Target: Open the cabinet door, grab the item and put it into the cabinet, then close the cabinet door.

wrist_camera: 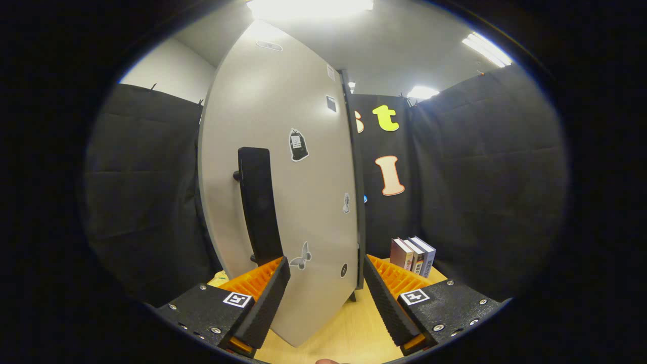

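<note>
The grey cabinet door (283,151) stands upright just ahead of me, with several small stickers on its face. Its black vertical handle (259,202) rises directly beyond my left finger (268,298). My gripper (326,263) is open, and the door's lower part sits between the two fingers without either pressing on it. The door's dark right edge (358,202) lines up with my right finger (386,298). Whether the door is ajar or closed cannot be told from this angle. Three books (413,255) stand upright on the wooden table (349,328), beyond the right finger.
Black cloth walls close the booth on the left and right. Bare tabletop shows below the door between my fingers. A small yellowish thing (218,276) peeks out by the door's lower left corner. A fingertip (328,361) shows at the very bottom.
</note>
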Tool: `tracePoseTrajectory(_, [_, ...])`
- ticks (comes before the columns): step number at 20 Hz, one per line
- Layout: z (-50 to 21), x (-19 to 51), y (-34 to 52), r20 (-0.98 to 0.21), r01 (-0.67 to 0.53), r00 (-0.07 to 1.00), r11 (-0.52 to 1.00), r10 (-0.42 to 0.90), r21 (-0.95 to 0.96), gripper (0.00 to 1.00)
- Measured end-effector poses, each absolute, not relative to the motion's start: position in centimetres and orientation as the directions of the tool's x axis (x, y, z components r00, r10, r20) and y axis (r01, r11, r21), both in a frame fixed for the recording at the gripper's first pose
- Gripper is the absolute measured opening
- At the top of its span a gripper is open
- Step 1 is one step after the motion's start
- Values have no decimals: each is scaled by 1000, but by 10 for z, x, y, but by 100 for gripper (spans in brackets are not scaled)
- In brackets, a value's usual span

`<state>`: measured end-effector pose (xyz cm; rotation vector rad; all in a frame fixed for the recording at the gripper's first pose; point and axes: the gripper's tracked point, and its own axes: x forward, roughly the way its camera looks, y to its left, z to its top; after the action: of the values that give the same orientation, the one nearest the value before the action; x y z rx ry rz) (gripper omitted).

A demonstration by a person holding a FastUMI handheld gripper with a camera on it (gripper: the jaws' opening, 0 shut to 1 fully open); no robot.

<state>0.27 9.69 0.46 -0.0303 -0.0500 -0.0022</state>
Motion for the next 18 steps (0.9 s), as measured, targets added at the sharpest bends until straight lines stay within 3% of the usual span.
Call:
tracePoseTrajectory(8, [1,15,191,84,-58,995,998,60,-19,93])
tracePoseTrajectory(18, [2,13,193,91,-3,996,1000,2,6,93])
